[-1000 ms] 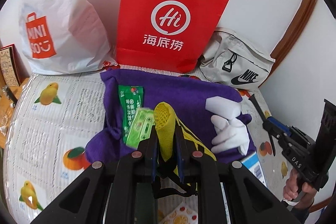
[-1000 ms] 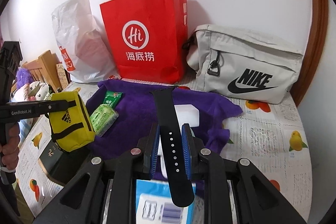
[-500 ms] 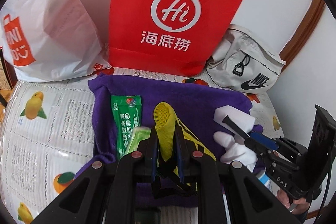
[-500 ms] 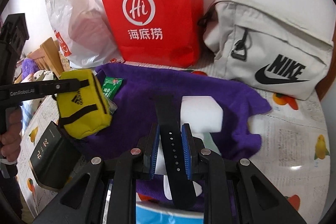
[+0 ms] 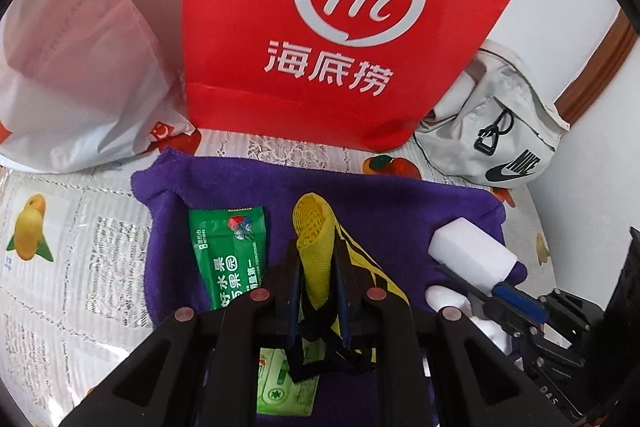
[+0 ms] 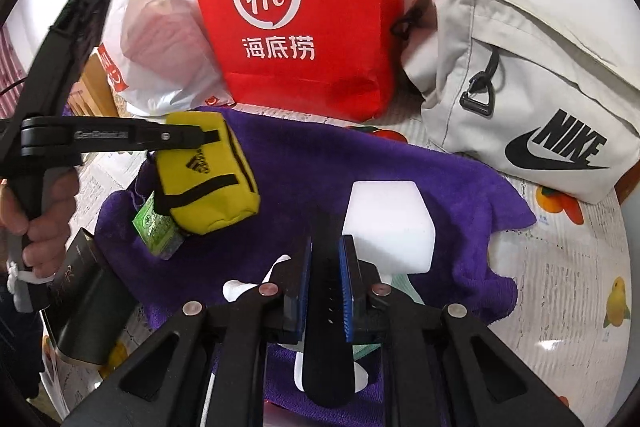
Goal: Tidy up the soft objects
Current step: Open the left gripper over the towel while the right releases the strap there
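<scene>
Though zipped, yellow pouch (image 6: 208, 175) contents unseen

Both grippers lower, nearer purple towel (image 6: 280, 163). Right gripper (image 6: 325, 269) jaws just closing on black strap (image 6: 326, 307), tip now beside white block (image 6: 386, 223). Yellow pouch (image 6: 204, 167) now over towel.

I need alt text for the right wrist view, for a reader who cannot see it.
The right gripper, its jaws just closing, clamps a black strap over a purple towel beside a white foam block. At left, the left gripper holds a yellow pouch; a red paper bag stands behind.
</scene>
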Available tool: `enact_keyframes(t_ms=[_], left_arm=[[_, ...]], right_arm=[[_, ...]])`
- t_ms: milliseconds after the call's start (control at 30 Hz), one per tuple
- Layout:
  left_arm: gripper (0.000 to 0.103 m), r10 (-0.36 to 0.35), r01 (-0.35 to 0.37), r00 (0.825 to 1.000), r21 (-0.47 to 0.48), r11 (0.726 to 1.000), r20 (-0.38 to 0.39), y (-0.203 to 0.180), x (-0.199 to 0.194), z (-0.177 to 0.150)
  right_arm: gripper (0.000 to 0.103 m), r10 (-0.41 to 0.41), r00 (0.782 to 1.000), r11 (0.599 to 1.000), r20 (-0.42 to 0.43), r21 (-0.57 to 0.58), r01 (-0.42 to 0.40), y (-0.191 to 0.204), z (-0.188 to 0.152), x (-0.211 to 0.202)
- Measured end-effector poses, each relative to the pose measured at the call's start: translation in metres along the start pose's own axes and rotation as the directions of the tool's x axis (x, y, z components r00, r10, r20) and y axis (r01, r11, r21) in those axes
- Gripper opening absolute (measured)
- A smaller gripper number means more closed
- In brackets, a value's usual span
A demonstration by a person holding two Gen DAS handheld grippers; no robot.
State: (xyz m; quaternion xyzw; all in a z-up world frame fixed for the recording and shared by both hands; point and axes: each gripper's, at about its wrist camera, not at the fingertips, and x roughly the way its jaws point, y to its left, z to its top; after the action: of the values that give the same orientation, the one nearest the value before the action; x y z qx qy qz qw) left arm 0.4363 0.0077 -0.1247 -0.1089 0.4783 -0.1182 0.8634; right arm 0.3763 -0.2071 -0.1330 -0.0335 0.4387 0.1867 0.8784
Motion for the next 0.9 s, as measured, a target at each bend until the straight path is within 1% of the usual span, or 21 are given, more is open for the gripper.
enact_keyframes(t_ms=[67,100,133,167,200,267,367,500,667,733,900], left_arm=[[0.016,0.000,0.000,1.000,-0.002,1.000,-0.013,0.000,0.004,0.001],[0.018,0.007,-0.007,1.000,0.000,1.000,-0.012,-0.001,0.004,0.001],[0.022,0.015,-0.015,1.000,0.001,1.000,-0.010,0.000,0.004,0.001],[0.028,0.022,-0.022,1.000,0.002,1.000,-0.008,0.000,0.002,0.001],[0.031,0.027,-0.027,1.000,0.001,1.000,-0.008,0.000,0.001,0.001],[0.041,0.045,-0.045,0.999,0.000,0.999,-0.006,0.000,-0.004,-0.001],[0.048,0.063,-0.064,0.998,0.012,0.998,0.013,0.000,-0.019,-0.007],[0.051,0.095,-0.095,0.995,0.029,0.995,0.019,-0.003,-0.044,-0.023],[0.051,0.101,-0.104,0.993,0.051,0.993,0.055,-0.007,-0.082,-0.053],[0.051,0.110,-0.113,0.992,0.058,0.992,0.055,-0.008,-0.095,-0.067],[0.051,0.087,-0.090,0.995,0.072,0.993,0.042,-0.012,-0.119,-0.100]], right_arm=[[0.017,-0.005,1.000,1.000,0.007,-0.002,0.005,0.000,0.000,-0.002],[0.023,-0.004,1.000,1.000,0.006,0.001,0.004,-0.001,0.000,-0.003],[0.026,-0.002,1.000,1.000,0.010,0.005,0.002,-0.001,0.000,-0.005],[0.032,-0.003,1.000,1.000,0.019,0.009,0.003,-0.002,-0.001,-0.008],[0.037,-0.004,1.000,1.000,0.026,0.011,0.004,-0.002,-0.001,-0.010],[0.042,-0.011,0.999,1.000,0.036,0.022,0.010,-0.002,-0.002,-0.018],[0.044,-0.003,0.998,0.999,0.059,0.040,0.001,0.000,-0.007,-0.032],[0.046,-0.007,0.996,0.998,0.088,0.068,0.001,0.008,-0.021,-0.058],[0.046,-0.004,0.996,0.997,0.086,0.075,-0.003,0.025,-0.047,-0.089],[0.047,0.005,0.996,0.997,0.088,0.075,-0.011,0.034,-0.059,-0.101],[0.048,0.046,0.995,0.997,0.088,0.059,-0.051,0.064,-0.095,-0.131]])
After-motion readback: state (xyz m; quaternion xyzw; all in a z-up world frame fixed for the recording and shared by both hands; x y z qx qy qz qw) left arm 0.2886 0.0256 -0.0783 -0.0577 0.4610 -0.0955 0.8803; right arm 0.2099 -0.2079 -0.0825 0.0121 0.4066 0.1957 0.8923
